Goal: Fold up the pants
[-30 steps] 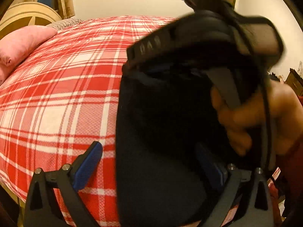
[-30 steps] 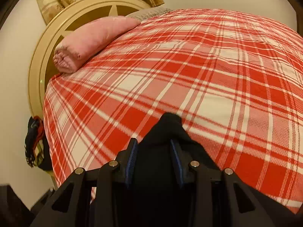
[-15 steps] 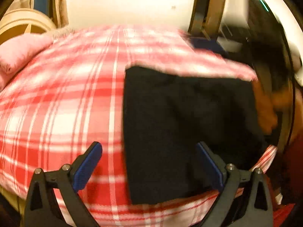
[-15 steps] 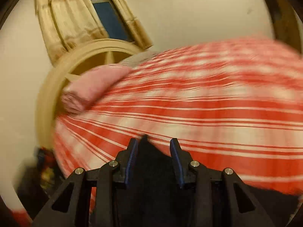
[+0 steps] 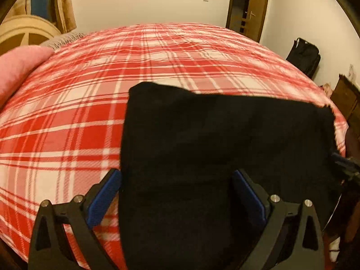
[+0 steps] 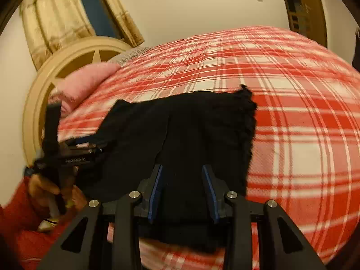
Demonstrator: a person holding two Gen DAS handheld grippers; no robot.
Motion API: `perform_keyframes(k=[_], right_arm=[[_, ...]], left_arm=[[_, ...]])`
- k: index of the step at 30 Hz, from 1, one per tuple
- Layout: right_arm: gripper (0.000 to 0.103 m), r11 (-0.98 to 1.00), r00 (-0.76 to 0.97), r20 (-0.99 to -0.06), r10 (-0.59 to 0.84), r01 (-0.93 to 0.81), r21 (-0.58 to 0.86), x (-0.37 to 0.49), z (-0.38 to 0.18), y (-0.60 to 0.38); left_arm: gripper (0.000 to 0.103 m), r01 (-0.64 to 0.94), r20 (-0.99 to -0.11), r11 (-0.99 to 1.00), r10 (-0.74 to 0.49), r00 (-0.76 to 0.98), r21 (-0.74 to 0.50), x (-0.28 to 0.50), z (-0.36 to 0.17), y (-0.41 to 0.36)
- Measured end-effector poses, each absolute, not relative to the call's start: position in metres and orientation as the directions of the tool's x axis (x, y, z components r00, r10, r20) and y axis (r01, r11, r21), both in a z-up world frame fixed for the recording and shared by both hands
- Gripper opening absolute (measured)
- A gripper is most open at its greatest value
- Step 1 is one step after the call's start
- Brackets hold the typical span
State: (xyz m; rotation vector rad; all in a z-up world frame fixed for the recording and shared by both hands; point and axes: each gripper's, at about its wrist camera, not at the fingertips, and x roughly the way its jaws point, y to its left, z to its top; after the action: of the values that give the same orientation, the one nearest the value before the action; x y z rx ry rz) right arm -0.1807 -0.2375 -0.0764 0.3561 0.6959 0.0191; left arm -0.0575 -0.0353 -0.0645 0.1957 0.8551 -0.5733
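Observation:
The black pants [image 5: 225, 139] lie as a folded dark slab on the red plaid bed near its front edge; they also show in the right wrist view [image 6: 180, 130]. My left gripper [image 5: 175, 186] is open wide, its blue pads on either side of the cloth's near left part, holding nothing. My right gripper [image 6: 183, 182] hovers over the pants' near edge with its jaws partly apart; the cloth lies beneath them, not pinched. The left gripper also shows at the left of the right wrist view [image 6: 85, 144], held by a hand.
The red-and-white plaid bed cover [image 5: 90, 103] stretches far back. A pink pillow [image 5: 15, 67] and a round cream headboard [image 6: 45, 85] are at the left. A door [image 5: 247, 6], a black bag [image 5: 303, 56] and a wooden cabinet [image 5: 346, 99] stand at the right.
The right gripper carried a pinched part of the pants over, laid it down and opened. The pants now lie folded flat. The left gripper stayed open and drew back a little.

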Motion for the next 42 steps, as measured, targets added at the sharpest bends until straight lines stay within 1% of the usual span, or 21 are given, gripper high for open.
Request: perform_keyframes(k=[2, 3, 4, 6, 9, 11, 13, 15, 17, 19, 25, 27, 29, 31, 33, 34, 36, 37, 40, 42], right_arm=[[0.039, 0.929, 0.798, -0.593, 0.108, 0.131, 0.346, -0.189, -0.065, -0.249], [0.043, 0.925, 0.807, -0.584, 0.089, 0.151, 0.349, -0.191, -0.062, -0.252], [0.051, 0.912, 0.821, -0.568, 0.062, 0.184, 0.366, -0.193, -0.059, -0.262], [0.058, 0.887, 0.836, -0.547, 0.050, 0.215, 0.409, -0.194, -0.059, -0.274], [0.058, 0.849, 0.835, -0.546, 0.071, 0.237, 0.472, -0.183, -0.068, -0.284], [0.058, 0.854, 0.822, -0.569, 0.035, 0.270, 0.444, -0.174, -0.080, -0.282], [0.058, 0.858, 0.798, -0.602, 0.016, 0.299, 0.418, -0.168, -0.091, -0.281], [0.059, 0.847, 0.788, -0.614, 0.046, 0.296, 0.442, -0.165, -0.105, -0.278], [0.063, 0.849, 0.804, -0.594, 0.030, 0.293, 0.440, -0.166, -0.107, -0.275], [0.067, 0.857, 0.800, -0.599, 0.019, 0.295, 0.421, -0.165, -0.107, -0.271], [0.075, 0.891, 0.778, -0.624, -0.070, 0.331, 0.312, -0.161, -0.109, -0.251], [0.076, 0.896, 0.770, -0.632, -0.090, 0.340, 0.286, -0.158, -0.109, -0.247], [0.076, 0.882, 0.767, -0.636, -0.089, 0.357, 0.307, -0.161, -0.105, -0.251], [0.076, 0.866, 0.784, -0.610, -0.117, 0.381, 0.324, -0.169, -0.101, -0.256], [0.076, 0.852, 0.789, -0.589, -0.176, 0.421, 0.310, -0.175, -0.095, -0.262], [0.076, 0.851, 0.784, -0.596, -0.172, 0.424, 0.311, -0.174, -0.096, -0.265], [0.076, 0.846, 0.776, -0.624, -0.093, 0.392, 0.362, -0.167, -0.106, -0.270], [0.076, 0.838, 0.790, -0.607, -0.086, 0.387, 0.385, -0.169, -0.107, -0.271], [0.076, 0.860, 0.789, -0.611, -0.062, 0.352, 0.368, -0.166, -0.108, -0.262], [0.076, 0.891, 0.771, -0.635, -0.056, 0.326, 0.317, -0.160, -0.107, -0.249]], left_arm=[[0.101, 0.543, -0.769, 0.834, -0.409, 0.491, -0.097, -0.057, -0.063, -0.024], [0.101, 0.535, -0.765, 0.837, -0.417, 0.491, -0.113, -0.057, -0.060, -0.019], [0.101, 0.522, -0.755, 0.842, -0.431, 0.495, -0.138, -0.057, -0.054, -0.011], [0.101, 0.504, -0.737, 0.846, -0.452, 0.502, -0.175, -0.048, -0.047, -0.007], [0.101, 0.469, -0.729, 0.857, -0.461, 0.506, -0.216, -0.032, -0.042, -0.006], [0.101, 0.466, -0.738, 0.851, -0.474, 0.480, -0.244, -0.024, -0.048, -0.011], [0.101, 0.455, -0.763, 0.862, -0.445, 0.468, -0.224, -0.021, -0.056, -0.017], [0.101, 0.450, -0.783, 0.868, -0.424, 0.456, -0.209, -0.025, -0.065, -0.021], [0.101, 0.464, -0.779, 0.871, -0.401, 0.483, -0.161, -0.032, -0.066, -0.025], [0.102, 0.481, -0.791, 0.870, -0.370, 0.488, -0.110, -0.037, -0.067, -0.032], [0.103, 0.462, -0.792, 0.882, -0.345, 0.504, -0.091, -0.038, -0.069, -0.035], [0.103, 0.455, -0.790, 0.886, -0.338, 0.511, -0.085, -0.037, -0.071, -0.036], [0.103, 0.450, -0.790, 0.889, -0.336, 0.513, -0.085, -0.038, -0.071, -0.036], [0.103, 0.443, -0.790, 0.892, -0.334, 0.514, -0.089, -0.038, -0.071, -0.036], [0.103, 0.437, -0.789, 0.895, -0.332, 0.517, -0.091, -0.038, -0.072, -0.036], [0.103, 0.436, -0.788, 0.895, -0.332, 0.517, -0.092, -0.038, -0.072, -0.036], [0.103, 0.433, -0.790, 0.896, -0.331, 0.516, -0.093, -0.038, -0.072, -0.037], [0.103, 0.432, -0.792, 0.897, -0.330, 0.513, -0.094, -0.037, -0.072, -0.037], [0.103, 0.430, -0.800, 0.897, -0.329, 0.502, -0.099, -0.035, -0.072, -0.038], [0.103, 0.424, -0.808, 0.899, -0.328, 0.489, -0.108, -0.034, -0.072, -0.037]])
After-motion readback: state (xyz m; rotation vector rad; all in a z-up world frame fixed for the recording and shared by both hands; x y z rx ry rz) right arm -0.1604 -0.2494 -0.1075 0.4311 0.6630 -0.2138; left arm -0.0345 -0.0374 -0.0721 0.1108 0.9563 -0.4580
